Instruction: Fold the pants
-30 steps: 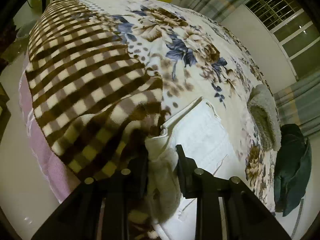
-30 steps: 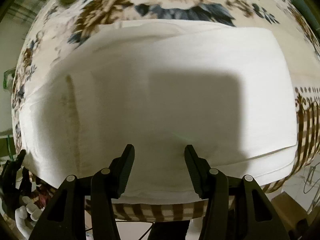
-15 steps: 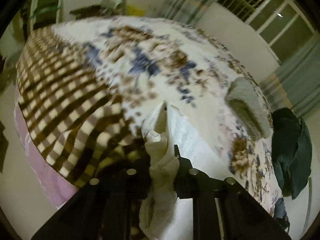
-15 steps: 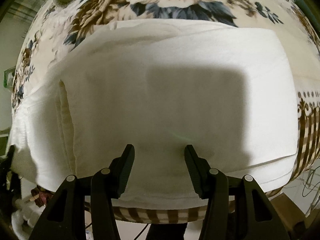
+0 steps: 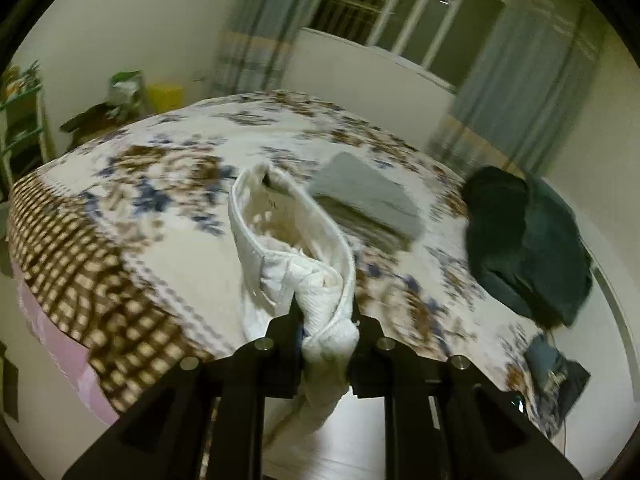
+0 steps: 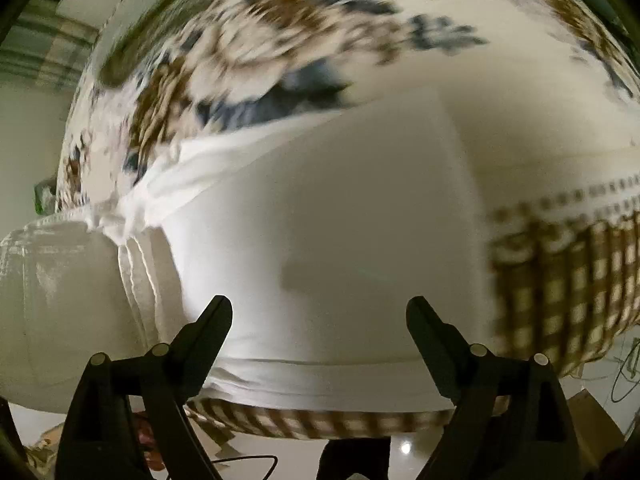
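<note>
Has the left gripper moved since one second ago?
Yes. The left gripper, shut on the white pants, rose away from the bed.

Floral blanket (image 5: 168, 184) with brown checked border (image 5: 80, 280); folded grey towel (image 5: 368, 196) and dark green garment (image 5: 524, 240) lying on it, apart. Barred window (image 5: 404, 12), striped curtains (image 5: 256, 28). Yellow box (image 5: 164, 94) near wall.

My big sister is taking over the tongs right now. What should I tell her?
Left tongs: shut on the white pants, one end lifted above the bed.
Right tongs: open, hovering over the pants' flat part near the bed's edge, gripping nothing.
Done: one end picked up.
Left: carry it across, lay it on the flat part, smooth it.
</note>
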The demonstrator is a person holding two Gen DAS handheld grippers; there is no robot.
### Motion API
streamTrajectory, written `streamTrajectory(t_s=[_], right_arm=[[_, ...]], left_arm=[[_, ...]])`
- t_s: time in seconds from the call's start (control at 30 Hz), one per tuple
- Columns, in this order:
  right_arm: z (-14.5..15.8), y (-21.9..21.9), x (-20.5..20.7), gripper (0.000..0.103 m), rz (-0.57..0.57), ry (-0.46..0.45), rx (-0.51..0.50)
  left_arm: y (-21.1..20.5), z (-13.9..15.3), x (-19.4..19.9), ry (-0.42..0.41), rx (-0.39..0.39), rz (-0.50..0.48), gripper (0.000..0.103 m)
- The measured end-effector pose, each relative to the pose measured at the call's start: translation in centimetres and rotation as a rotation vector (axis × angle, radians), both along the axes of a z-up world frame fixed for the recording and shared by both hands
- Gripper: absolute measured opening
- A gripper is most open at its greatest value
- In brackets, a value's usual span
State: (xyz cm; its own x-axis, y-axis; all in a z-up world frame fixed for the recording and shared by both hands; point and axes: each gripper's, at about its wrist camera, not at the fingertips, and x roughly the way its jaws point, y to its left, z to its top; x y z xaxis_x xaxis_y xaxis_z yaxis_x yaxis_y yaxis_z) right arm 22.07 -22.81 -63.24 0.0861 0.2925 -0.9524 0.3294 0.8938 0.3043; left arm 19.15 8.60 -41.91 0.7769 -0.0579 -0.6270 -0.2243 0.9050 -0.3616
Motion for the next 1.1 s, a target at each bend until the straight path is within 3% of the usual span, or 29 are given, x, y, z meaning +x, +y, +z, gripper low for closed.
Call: streamTrajectory(t_s=[0.17, 0.33, 0.53, 0.63, 0.73, 0.77, 0.8, 0.93, 1.0, 1.1], right_arm=[[0.7, -8.5, -0.9, 0.091, -0.030, -0.008, -0.029], [0.1, -17.7, -2.9, 0.091, -0.101, 0.009, -0.072], [-1.8, -24.9, -4.8, 0.091, -0.165, 0.046, -0.049], [-2.0, -26.2, -5.1, 0.091, -0.172, 0.039, 0.016], [-1.7, -26.0, -4.5, 0.091, -0.160, 0.018, 0.098], [-1.4, -25.4, -4.0, 0.091, -0.144, 0.004, 0.142], [-1.0, -24.5, -3.5, 0.091, -0.127, -0.010, 0.173], [-1.0, -20.0, -0.8, 0.091, -0.061, -0.040, 0.274], [-2.0, -17.8, 1.0, 0.091, -0.043, -0.047, 0.311], [-4.0, -15.3, 3.0, 0.091, -0.039, -0.053, 0.279]], left_arm=[[-9.0, -0.6, 0.0, 0.041, -0.037, -0.077, 0.014], [-19.1, -5.1, 0.6, 0.153, -0.069, -0.202, 0.014], [-27.6, -10.9, 1.1, 0.380, 0.047, -0.343, 0.021], [-27.5, -10.4, 1.0, 0.431, 0.014, -0.336, 0.032], [-25.7, -7.5, 1.4, 0.431, 0.012, -0.298, 0.065], [-25.3, -7.1, 1.6, 0.426, 0.022, -0.288, 0.081], [-24.1, -6.0, 1.7, 0.406, 0.033, -0.271, 0.087], [-18.3, -5.1, 3.3, 0.425, 0.163, -0.165, 0.087], [-15.5, -6.8, 4.4, 0.476, 0.250, -0.119, 0.087], [-12.6, -10.1, 5.9, 0.547, 0.337, -0.084, 0.087]])
